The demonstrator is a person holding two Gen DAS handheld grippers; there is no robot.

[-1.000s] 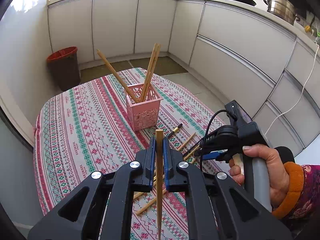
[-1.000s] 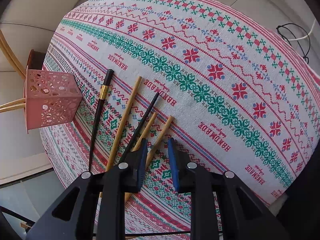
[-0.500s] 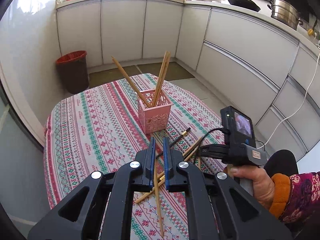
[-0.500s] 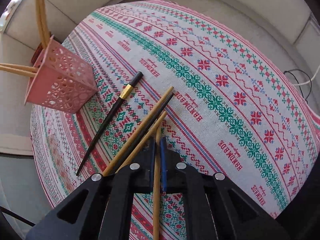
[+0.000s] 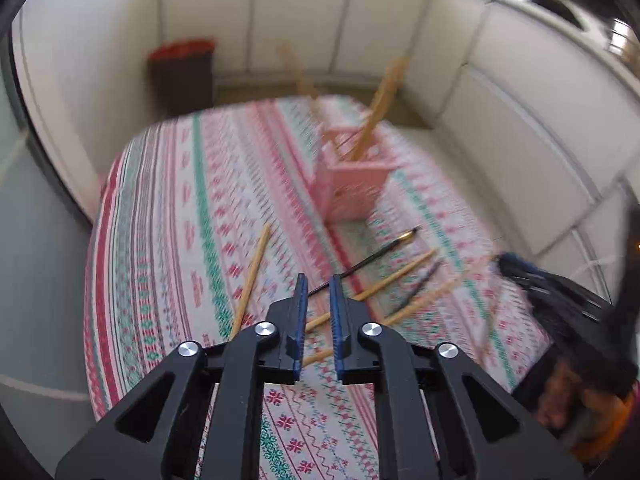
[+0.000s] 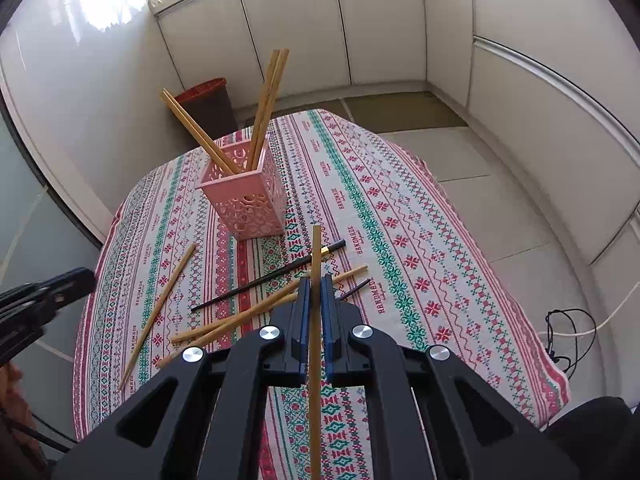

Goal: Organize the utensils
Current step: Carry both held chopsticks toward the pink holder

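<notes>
A pink perforated holder (image 6: pixel 247 196) (image 5: pixel 352 184) stands on the patterned tablecloth with several wooden chopsticks leaning in it. My right gripper (image 6: pixel 315 280) is shut on a wooden chopstick (image 6: pixel 316 256) and holds it upright above the table. My left gripper (image 5: pixel 318 280) is open and empty, jaws a narrow gap apart, above loose chopsticks. One wooden chopstick (image 5: pixel 251 280) (image 6: pixel 160 312) lies alone to the left. Other wooden chopsticks (image 5: pixel 388 280) and a black chopstick (image 5: pixel 368 260) (image 6: pixel 272 276) lie near the holder. The left wrist view is blurred.
The round table (image 6: pixel 400 216) carries a red, green and white cloth. White cabinets (image 6: pixel 380 24) curve around it. A dark bin with a red liner (image 6: pixel 208 104) stands on the floor behind. A cable (image 6: pixel 568 332) lies at the right.
My left gripper opened and its chopstick now lies on the cloth at the left. My right gripper closed on a wooden chopstick and lifted it, tilting up toward the holder.
</notes>
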